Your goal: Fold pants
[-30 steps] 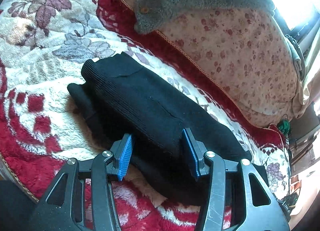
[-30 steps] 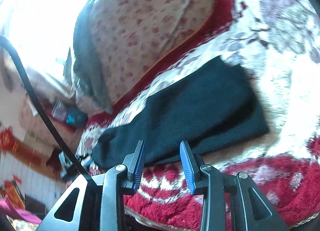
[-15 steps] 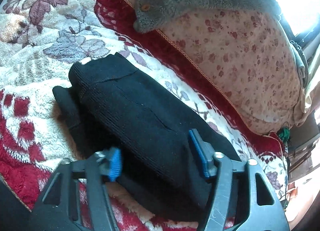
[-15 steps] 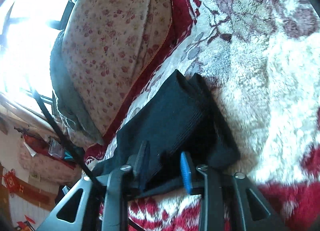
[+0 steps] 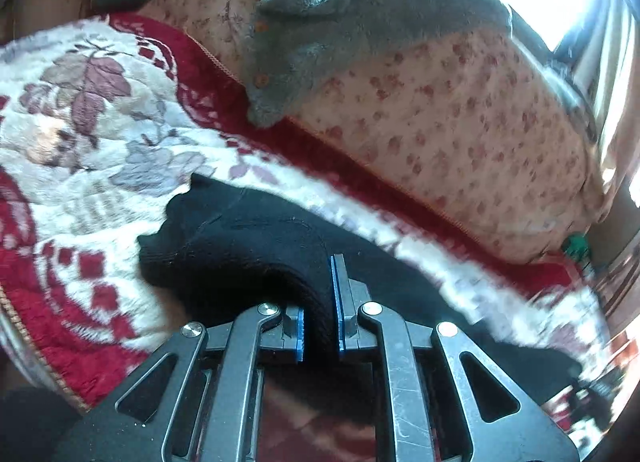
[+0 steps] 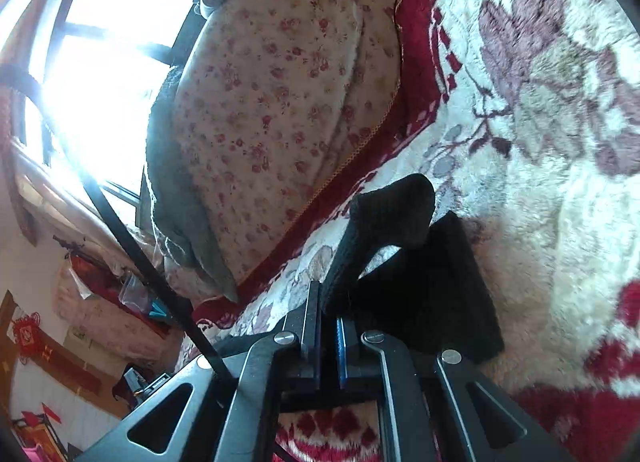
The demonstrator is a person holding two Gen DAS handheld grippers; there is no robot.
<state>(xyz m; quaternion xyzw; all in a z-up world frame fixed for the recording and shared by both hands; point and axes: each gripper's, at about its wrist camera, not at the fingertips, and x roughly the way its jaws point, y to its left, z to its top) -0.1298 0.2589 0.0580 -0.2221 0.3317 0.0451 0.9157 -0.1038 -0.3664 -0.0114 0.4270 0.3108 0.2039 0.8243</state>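
Black ribbed pants (image 5: 248, 238) lie folded lengthwise on a red and white floral blanket (image 5: 80, 134). In the left wrist view my left gripper (image 5: 322, 302) is shut on a bunched fold at the pants' near edge, the cloth lifted a little off the blanket. In the right wrist view the same pants (image 6: 440, 282) show as a dark strip, and my right gripper (image 6: 329, 302) is shut on their top layer, which rises in a curled flap (image 6: 394, 210) above the lower layer.
A rolled floral quilt (image 5: 440, 134) lies along the blanket's far side with a grey fleece garment (image 5: 352, 22) draped over it. Bright window (image 6: 100, 54) behind. A black cable (image 6: 132, 246) crosses the right wrist view. Cluttered shelves stand past the bed's end.
Both grippers closed from open onto the pants. The left one pinched the near edge and raised it. The right one caught the top layer, which now stands up as a flap.
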